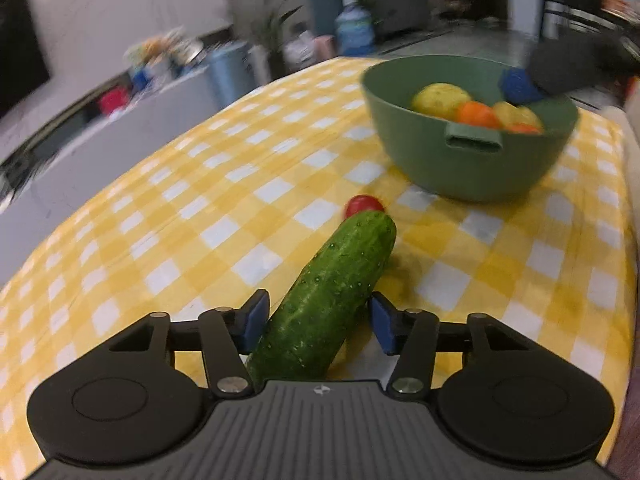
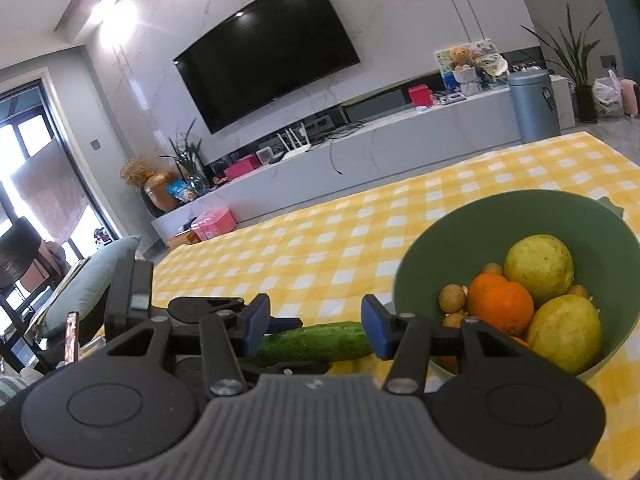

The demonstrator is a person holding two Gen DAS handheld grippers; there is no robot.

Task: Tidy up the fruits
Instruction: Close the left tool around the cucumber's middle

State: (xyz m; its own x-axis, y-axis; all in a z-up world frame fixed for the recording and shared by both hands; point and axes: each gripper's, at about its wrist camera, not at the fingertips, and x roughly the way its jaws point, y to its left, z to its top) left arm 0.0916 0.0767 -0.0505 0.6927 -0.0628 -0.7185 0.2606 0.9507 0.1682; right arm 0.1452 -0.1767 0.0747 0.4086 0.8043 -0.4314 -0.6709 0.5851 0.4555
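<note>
Checked tablecloth (image 1: 248,200) under cucumber (image 1: 332,292), left fingers (image 1: 256,316) loosely flanking it; right fingers (image 2: 256,320) apart, empty.

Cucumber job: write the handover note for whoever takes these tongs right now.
Left tongs: astride the cucumber on the checked tablecloth. A gap shows at each blue pad, so no firm grip yet.
Right tongs: open, empty, near the green bowl.
Done: two yellow fruits, oranges and small brown fruits lie in the bowl.
Left: close on the cucumber and move it; a small red fruit waits on the cloth beyond its far end.
</note>
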